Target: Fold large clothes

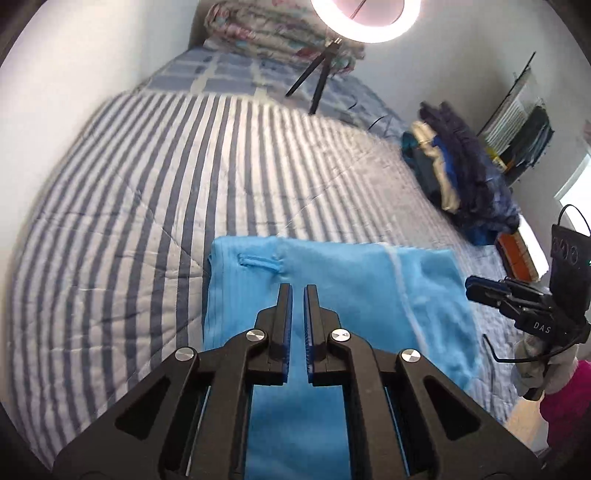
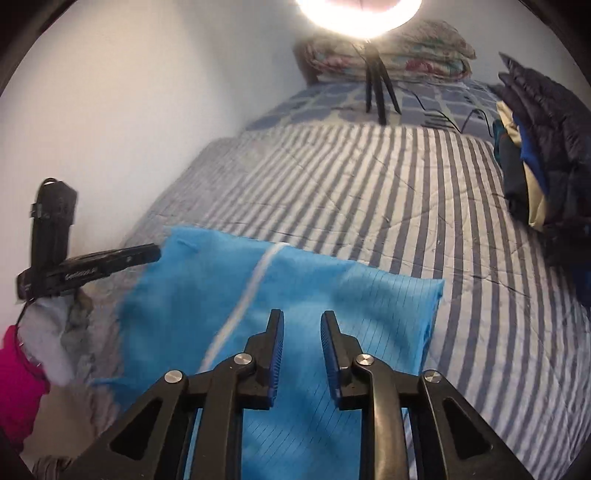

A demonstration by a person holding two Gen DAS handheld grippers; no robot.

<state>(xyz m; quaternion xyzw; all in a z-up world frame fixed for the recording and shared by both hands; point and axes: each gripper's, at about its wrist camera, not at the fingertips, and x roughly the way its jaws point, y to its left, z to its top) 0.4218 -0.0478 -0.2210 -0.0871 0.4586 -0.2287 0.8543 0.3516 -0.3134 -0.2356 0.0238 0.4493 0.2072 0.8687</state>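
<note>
Left wrist view showed the blue garment [image 1: 332, 288] lying on the striped bed [image 1: 129, 206], thin, limp, light. The left gripper [image 1: 298, 291] hovered nearly closed, empty; the right gripper [image 2: 302, 319], spread. Best hold: the corner at 2 o'clock.

Both wrist cameras look forward along their fingers, low and close over the bed [image 1: 147, 177]. Each catches the blue garment [image 1: 332, 295] and far ring light [image 2: 358, 14].
</note>
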